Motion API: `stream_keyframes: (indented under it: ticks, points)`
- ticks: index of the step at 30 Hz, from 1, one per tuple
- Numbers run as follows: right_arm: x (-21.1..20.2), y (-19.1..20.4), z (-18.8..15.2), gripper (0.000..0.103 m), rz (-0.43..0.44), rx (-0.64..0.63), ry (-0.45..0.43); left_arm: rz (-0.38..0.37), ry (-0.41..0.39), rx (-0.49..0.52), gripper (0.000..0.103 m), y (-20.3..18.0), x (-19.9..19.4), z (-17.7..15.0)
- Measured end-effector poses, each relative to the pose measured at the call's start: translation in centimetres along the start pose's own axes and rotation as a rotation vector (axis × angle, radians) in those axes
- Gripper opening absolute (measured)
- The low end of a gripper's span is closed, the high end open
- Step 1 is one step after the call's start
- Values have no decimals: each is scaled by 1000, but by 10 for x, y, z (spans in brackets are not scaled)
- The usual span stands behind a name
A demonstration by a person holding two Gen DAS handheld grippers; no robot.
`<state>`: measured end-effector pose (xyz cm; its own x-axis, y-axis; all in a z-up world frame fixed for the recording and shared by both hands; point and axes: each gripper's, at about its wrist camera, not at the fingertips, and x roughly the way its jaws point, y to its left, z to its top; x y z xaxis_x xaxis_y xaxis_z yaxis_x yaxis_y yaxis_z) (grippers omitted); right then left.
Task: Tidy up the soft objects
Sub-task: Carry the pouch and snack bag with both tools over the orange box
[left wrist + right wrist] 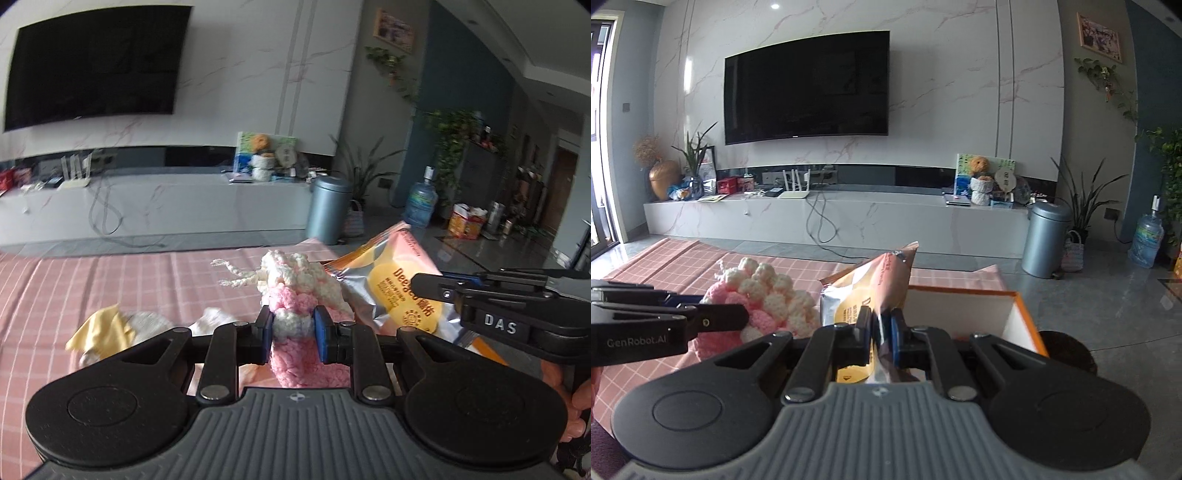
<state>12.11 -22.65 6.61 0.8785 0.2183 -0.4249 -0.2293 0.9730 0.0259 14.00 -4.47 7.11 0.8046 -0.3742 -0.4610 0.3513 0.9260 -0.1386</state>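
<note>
The left gripper [293, 328] pinches a pink-and-white knit [295, 291], held above the pink checked cloth [110, 280]. Just right of the knit, the right gripper [881, 332] is clamped on a snack bag [882, 291]. Right of the bag stands an open box [1008, 310]. A yellow cloth [99, 328] lies left of the knit.
</note>
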Motion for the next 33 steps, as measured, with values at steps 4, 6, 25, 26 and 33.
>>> stream_keyframes:
  ticks: [4, 6, 25, 26, 33]
  points:
    - [4, -24, 8, 8, -39, -3, 10, -55, 26, 34, 25, -15, 26, 10]
    - [10, -39, 10, 8, -57, 8, 22, -72, 49, 58, 25, -21, 40, 12]
    - [127, -89, -9, 8, 0, 155, 302, -4, 315, 462, 25, -63, 143, -7]
    - [134, -88, -9, 8, 8, 152, 314, -2, 325, 463, 25, -63, 146, -7]
    - [173, -84, -13, 8, 18, 97, 402, -3, 401, 454, 25, -55, 169, -14]
